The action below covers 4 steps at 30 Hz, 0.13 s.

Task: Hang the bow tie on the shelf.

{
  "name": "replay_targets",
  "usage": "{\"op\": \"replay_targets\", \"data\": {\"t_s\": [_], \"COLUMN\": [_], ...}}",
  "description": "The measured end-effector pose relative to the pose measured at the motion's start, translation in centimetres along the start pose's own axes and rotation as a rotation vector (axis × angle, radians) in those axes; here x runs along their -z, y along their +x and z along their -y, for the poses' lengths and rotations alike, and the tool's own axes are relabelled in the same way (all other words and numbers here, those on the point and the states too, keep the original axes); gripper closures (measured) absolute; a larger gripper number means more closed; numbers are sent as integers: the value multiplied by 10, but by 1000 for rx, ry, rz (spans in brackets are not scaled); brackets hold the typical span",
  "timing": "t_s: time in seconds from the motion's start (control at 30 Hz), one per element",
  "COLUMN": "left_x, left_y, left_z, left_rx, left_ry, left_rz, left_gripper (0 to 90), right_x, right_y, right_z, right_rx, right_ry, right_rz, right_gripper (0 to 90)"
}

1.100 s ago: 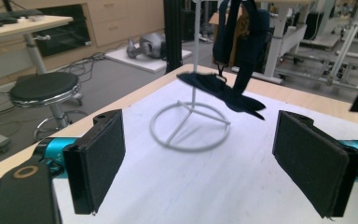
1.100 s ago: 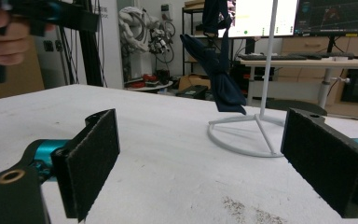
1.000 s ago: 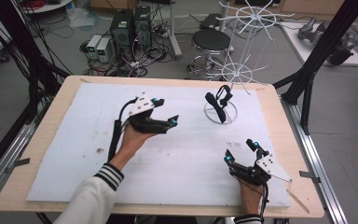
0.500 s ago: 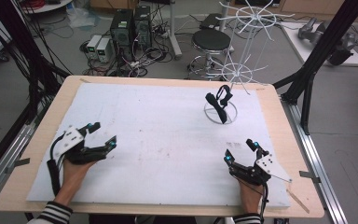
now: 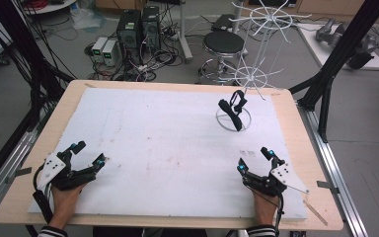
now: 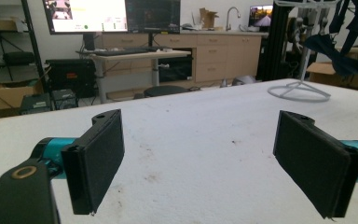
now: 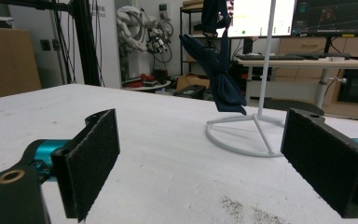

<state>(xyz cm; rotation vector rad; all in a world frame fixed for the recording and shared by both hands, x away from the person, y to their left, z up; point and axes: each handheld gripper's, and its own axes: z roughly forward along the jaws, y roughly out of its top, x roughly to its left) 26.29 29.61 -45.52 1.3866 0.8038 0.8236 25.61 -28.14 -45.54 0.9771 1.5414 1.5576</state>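
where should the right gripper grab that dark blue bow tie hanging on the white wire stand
Probably the flat lower wing of the dark blue bow tie, which hangs free beside the white wire stand. Bring the open right gripper in from the near side, jaws either side of the cloth, clear of the pole.

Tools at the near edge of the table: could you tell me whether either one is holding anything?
Nothing is held: the left tool and right tool both rest open on the table.
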Motion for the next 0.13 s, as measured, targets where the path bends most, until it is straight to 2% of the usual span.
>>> {"op": "replay_targets", "data": {"t_s": [0.13], "left_x": [0], "left_y": [0], "left_z": [0], "left_rx": [0], "left_ry": [-1], "left_rz": [-3], "left_gripper": [165], "right_x": [0], "right_y": [0], "right_z": [0], "right_rx": [-2], "right_ry": [1], "right_rz": [2], "right_gripper": [106]}}
